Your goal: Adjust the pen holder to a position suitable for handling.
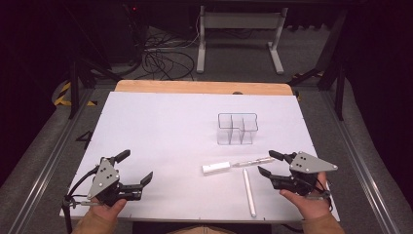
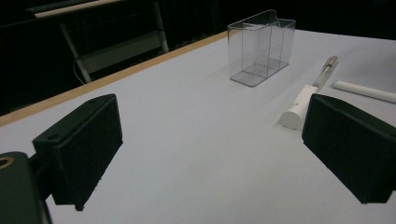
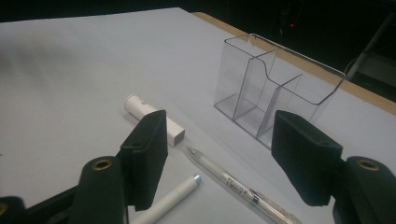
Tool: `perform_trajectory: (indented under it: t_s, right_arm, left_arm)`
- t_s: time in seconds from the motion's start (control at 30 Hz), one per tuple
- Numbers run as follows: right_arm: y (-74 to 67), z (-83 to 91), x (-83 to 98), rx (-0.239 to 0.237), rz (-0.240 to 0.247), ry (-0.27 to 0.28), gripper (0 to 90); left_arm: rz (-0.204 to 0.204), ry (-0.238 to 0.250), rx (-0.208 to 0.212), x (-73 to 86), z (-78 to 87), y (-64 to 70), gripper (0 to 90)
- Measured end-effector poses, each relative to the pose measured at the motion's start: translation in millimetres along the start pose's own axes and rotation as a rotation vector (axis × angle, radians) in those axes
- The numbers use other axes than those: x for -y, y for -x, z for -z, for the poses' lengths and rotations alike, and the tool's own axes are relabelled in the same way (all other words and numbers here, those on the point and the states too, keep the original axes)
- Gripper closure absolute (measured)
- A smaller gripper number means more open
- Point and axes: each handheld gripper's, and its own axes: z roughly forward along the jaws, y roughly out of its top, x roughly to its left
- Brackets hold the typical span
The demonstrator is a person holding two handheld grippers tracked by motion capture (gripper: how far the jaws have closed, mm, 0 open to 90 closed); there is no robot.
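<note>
**Mia:** High view first. What is on the white table [image 1: 160,131]?

**Ben:** A clear plastic holder [image 1: 237,129] stands upright past the middle, a bit to the right. It has little walls inside that split it into boxes. The boxes look bare.

**Mia:** And nearer to the person?

**Ben:** A short white tube [image 1: 216,168] lies flat. A see-through pen [image 1: 253,162] lies right at its end, in a line with it. A long white stick [image 1: 249,192] lies just below them and points toward the near edge.

**Mia:** Where is the right gripper [image 1: 266,164]?

**Ben:** It sits low at the right, in the person's right hand [image 1: 308,204]. Its jaws are spread wide and hold nothing. The pen's end is just beside its tips. I cannot tell if they touch.

**Mia:** What does the right gripper view show?

**Ben:** The pen [image 3: 238,186] and the stick [image 3: 166,201] lie on the table between the two black jaws. The tube [image 3: 152,116] peeks out behind one jaw. The holder [image 3: 275,100] stands farther off.

**Mia:** And the left gripper [image 1: 135,168]?

**Ben:** It is at the near left, well apart from all those things. Its jaws are wide apart too, with only bare table between them. In the left gripper view the holder [image 2: 261,46], tube [image 2: 299,106] and pen [image 2: 326,71] lie far ahead.
</note>
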Motion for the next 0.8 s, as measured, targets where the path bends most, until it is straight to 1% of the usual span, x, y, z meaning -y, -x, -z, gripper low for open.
perform_trajectory:
  t_s: [0.17,0.27,0.47,0.8]
  right_arm:
    - [4.0,-3.4,-3.4,-0.004,0.003,-0.004,36.6]
    - [7.4,-7.1,-5.4,-0.009,-0.005,-0.007,36.3]
    - [9.0,-11.5,-9.9,-0.018,-0.001,-0.009,36.1]
    - [12.4,-17.8,-17.3,-0.023,0.007,-0.01,35.8]
  left_arm:
    - [0.0,0.001,0.002,-0.1,0.1,0.1,5.7]
    - [-0.002,0.0,0.001,-0.1,0.1,0.1,5.7]
    - [-0.008,-0.001,0.0,-0.1,-0.1,-0.3,5.7]
    - [-0.006,-0.002,0.002,-0.1,-0.3,0.0,5.7]
